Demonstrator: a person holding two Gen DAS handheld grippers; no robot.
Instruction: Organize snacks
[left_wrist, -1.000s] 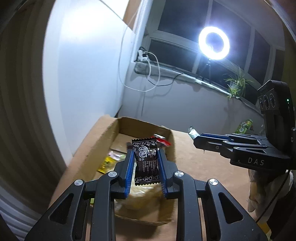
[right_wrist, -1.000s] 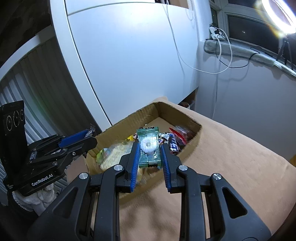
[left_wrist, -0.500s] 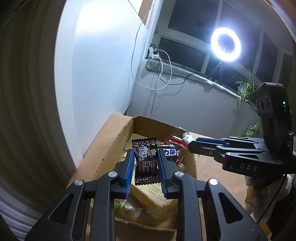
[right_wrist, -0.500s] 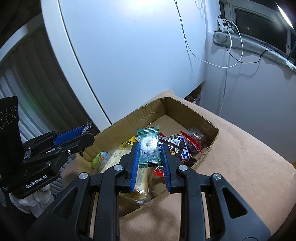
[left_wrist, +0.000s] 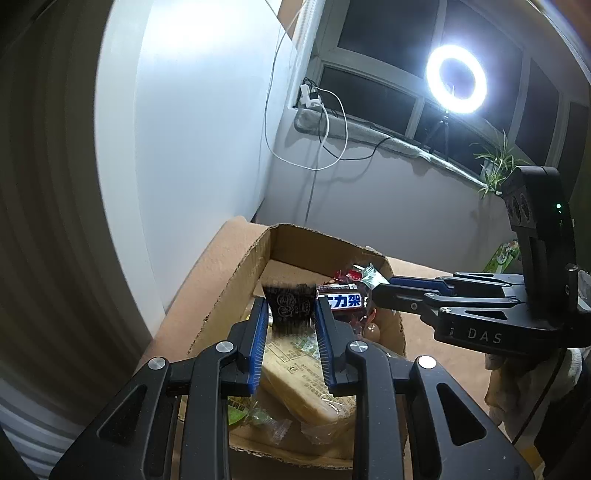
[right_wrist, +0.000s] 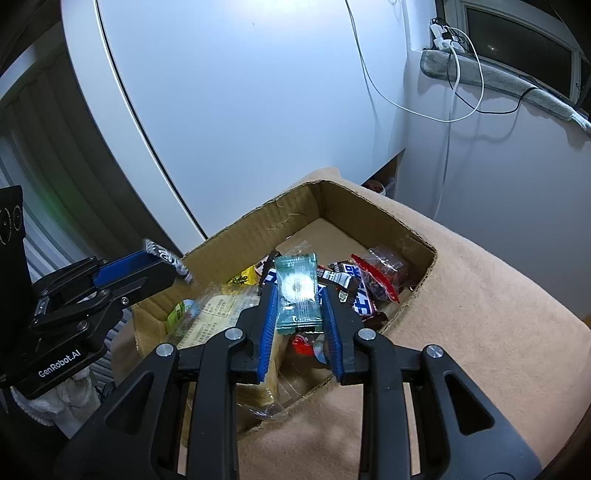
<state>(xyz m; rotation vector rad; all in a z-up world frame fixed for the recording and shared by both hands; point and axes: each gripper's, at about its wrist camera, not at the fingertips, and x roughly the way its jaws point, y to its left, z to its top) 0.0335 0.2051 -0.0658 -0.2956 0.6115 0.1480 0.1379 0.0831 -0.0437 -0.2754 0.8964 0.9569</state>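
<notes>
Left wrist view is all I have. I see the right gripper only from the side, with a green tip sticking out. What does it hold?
Observer: The right gripper is shut on a clear green packet with a round white sweet inside.
Operator: Is it above the cardboard box?
Observer: Yes, it hangs over the near part of the box, above a red wrapper lying inside.

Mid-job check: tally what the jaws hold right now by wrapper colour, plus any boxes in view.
black-wrapped snack, in the left gripper: 1
green-wrapped snack, in the right gripper: 1
cardboard box: 1
Total: 3
</notes>
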